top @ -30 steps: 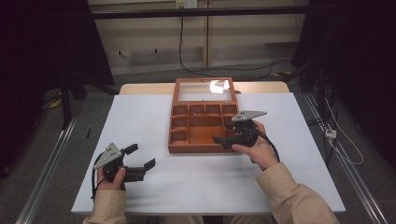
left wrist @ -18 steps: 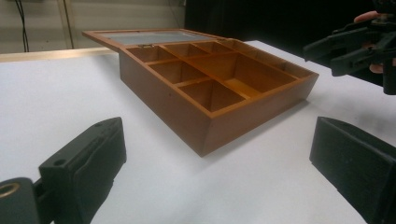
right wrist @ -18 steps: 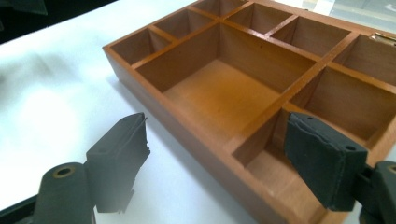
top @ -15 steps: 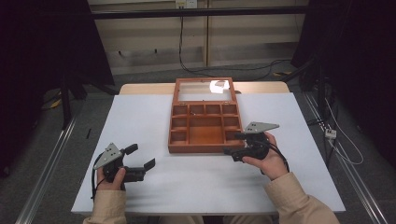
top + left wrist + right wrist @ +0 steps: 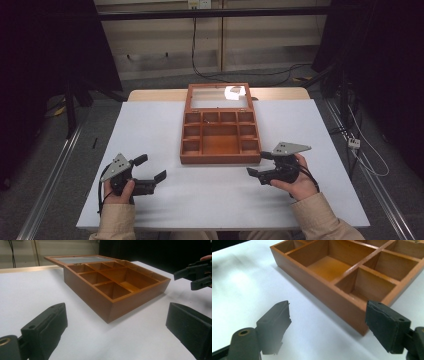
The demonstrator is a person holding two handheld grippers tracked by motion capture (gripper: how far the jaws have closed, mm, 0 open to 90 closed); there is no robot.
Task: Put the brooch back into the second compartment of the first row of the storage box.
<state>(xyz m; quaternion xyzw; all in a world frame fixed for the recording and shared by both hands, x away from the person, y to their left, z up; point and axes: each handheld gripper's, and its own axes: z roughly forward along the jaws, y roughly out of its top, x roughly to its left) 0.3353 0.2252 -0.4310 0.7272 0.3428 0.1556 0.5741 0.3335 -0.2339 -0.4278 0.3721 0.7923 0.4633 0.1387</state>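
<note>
Box: a wooden compartment box (image 5: 220, 137) of reddish-brown, smooth-finished wood lies open near the middle of the tabletop, toward its far edge; rectangular, flat-bottomed, with straight walls and square corners
Interior: thin wooden partitions cut it into small square cells along the far side and down both flanks, around one large central bay; every cell shows bare orange-brown floor
Lid: a wood-framed glass lid (image 5: 218, 96) lies folded back flat behind the box, reaching to the tabletop's far edge; a pale glare sits on the pane
Heading: the box and lid together run lengthwise from the near edge toward the far edge; the hinge side faces away from the person, the front wall faces them
Tabletop: a matte white sheet (image 5: 150, 130) covers the table, smooth and unmarked; a strip of pale wood shows along the far edge
Right gripper: the right gripper (image 5: 260, 165) rests near the box's near right corner, just clear of the front wall; its black blocky jaws stand released with nothing between them, the box corner ahead of them in the right gripper view
Left gripper: the left gripper (image 5: 150, 168) rests toward the near left corner of the tabletop, well apart from the box; jaws spread wide, nothing grasped
Hands: each hand wraps a gripper body under a grey three-cornered plate; beige sleeves enter from the near edge
</note>
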